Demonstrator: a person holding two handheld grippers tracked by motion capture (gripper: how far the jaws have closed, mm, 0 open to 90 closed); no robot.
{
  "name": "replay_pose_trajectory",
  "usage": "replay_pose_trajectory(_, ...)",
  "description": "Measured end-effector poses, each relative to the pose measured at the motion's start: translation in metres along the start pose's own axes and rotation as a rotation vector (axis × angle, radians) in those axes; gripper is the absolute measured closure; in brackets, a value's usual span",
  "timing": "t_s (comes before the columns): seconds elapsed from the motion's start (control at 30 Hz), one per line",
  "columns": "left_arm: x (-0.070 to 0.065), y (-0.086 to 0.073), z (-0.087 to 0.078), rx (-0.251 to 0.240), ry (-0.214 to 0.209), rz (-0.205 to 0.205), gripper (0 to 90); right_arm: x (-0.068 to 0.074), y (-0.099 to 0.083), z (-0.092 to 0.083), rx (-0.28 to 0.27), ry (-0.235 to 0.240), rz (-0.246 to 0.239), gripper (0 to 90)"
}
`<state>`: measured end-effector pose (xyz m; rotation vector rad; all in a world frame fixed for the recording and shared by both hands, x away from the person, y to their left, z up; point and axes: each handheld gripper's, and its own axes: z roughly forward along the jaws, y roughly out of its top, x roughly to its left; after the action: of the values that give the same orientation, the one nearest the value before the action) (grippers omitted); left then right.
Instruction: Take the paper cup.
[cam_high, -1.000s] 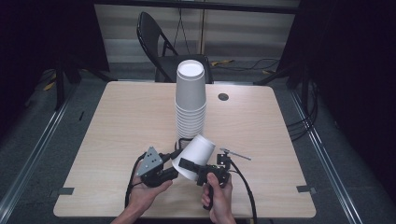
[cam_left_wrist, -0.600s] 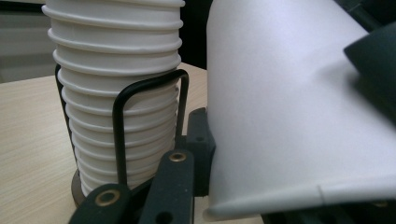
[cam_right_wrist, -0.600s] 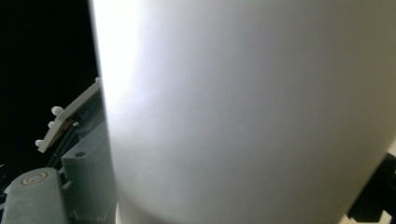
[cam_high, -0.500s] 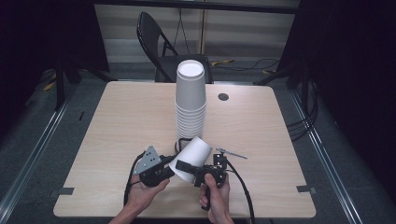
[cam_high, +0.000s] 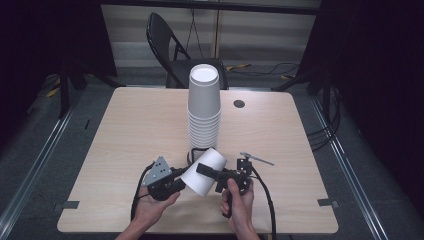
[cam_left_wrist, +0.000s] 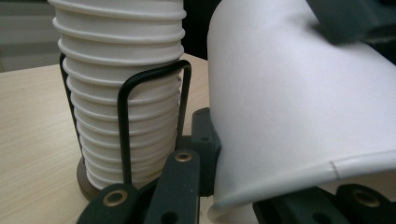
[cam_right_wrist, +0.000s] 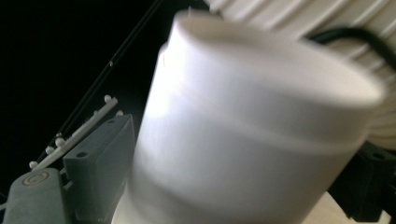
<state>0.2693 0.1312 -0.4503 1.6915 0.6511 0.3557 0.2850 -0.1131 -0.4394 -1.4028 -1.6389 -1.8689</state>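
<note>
Loose cup: tipped sideways above the surface, near the tall stack.
Left claw: clamped on the cup's rim.
Right claw: clamped on the cup's side.
Done: one cup seems off the stack.
Left: setting it down somewhere, probably.

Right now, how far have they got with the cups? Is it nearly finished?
Done: one white cup is off the stack and lies tilted above the table, near the person. In hand: both grippers are on it, the left gripper at its wide rim and the right gripper along its side. Left: many cups sit nested in the black wire holder, so it looks far from finished, if emptying the stack is the goal.
</note>
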Motion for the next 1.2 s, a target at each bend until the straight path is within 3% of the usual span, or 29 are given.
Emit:
replay_pose_trajectory(0.3,0.0,0.0,-0.001,0.042,-0.023,-0.022,83.8,-0.002,0.017,-0.011,-0.027,-0.061,-0.039,12.4)
replay_pose_trajectory(0.33,0.0,0.0,-0.002,0.049,-0.027,-0.03,83.9,-0.003,0.019,-0.014,-0.027,-0.084,-0.05,12.5)
replay_pose_trajectory(0.53,0.001,0.001,-0.008,0.088,-0.022,-0.058,84.3,-0.005,0.024,-0.019,-0.046,-0.087,-0.058,12.5)
replay_pose_trajectory(0.73,0.005,0.006,-0.013,0.124,-0.023,-0.065,84.4,-0.005,0.033,-0.028,-0.053,-0.126,-0.138,12.5)
replay_pose_trajectory(0.83,0.006,0.007,-0.013,0.135,-0.019,-0.064,84.4,-0.004,0.035,-0.031,-0.05,-0.133,-0.152,12.5)
replay_pose_trajectory(0.9,0.007,0.008,-0.014,0.148,-0.021,-0.074,84.5,-0.003,0.038,-0.034,-0.043,-0.126,-0.211,12.5)
replay_pose_trajectory(1.0,0.007,0.009,-0.015,0.161,-0.018,-0.069,84.6,-0.002,0.04,-0.036,-0.031,-0.123,-0.241,12.5)
replay_pose_trajectory(1.1,0.007,0.01,-0.016,0.176,-0.014,-0.067,84.7,-0.002,0.041,-0.04,-0.02,-0.086,-0.287,12.5)
replay_pose_trajectory(1.2,0.008,0.011,-0.017,0.2,-0.013,-0.075,85.0,-0.001,0.042,-0.043,-0.013,-0.103,-0.307,12.7)
